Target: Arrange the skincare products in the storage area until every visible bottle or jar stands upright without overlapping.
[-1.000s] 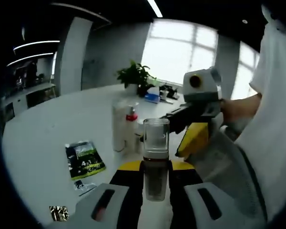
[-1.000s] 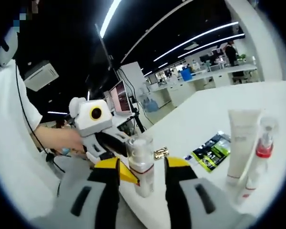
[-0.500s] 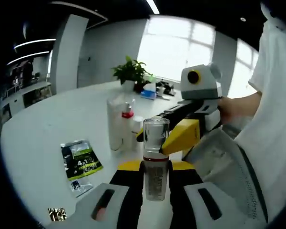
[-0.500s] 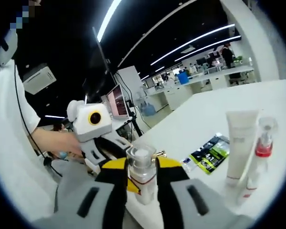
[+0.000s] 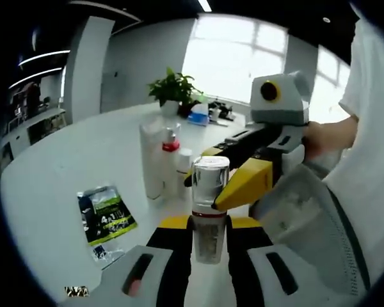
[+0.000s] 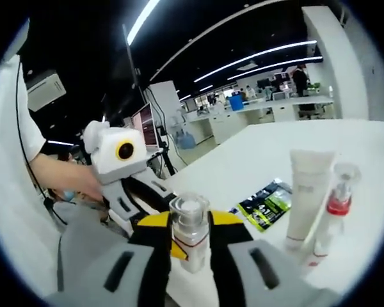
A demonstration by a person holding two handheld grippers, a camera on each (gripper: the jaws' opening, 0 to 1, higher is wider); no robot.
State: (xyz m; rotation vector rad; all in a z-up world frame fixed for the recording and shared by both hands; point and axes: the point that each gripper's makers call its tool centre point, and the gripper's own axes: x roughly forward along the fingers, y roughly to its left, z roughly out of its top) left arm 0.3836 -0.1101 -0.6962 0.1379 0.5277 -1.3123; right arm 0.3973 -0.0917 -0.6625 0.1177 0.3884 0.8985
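A small bottle (image 5: 209,220) with a clear cap and a red-brown collar stands upright between the jaws of my left gripper (image 5: 209,225), which is shut on its lower body. In the right gripper view the same bottle (image 6: 190,231) sits in my right gripper (image 6: 191,222), also shut on it. That gripper reaches in from the right of the left gripper view, its yellow jaw against the cap. Behind stand a white tube (image 5: 152,160), a red-collared spray bottle (image 5: 171,165) and a small white jar (image 5: 185,167), all upright and close together.
A green and black sachet (image 5: 106,215) lies flat on the white table (image 5: 64,173), left of the bottle; it also shows as the sachet (image 6: 264,203) beside the tube (image 6: 305,192). A potted plant (image 5: 175,93) stands far back. A person's hand (image 6: 61,179) and white sleeve show.
My right gripper's jaws, open around the bottle a second ago, have shut on it. The left gripper has kept its hold. Both views have shifted slightly.
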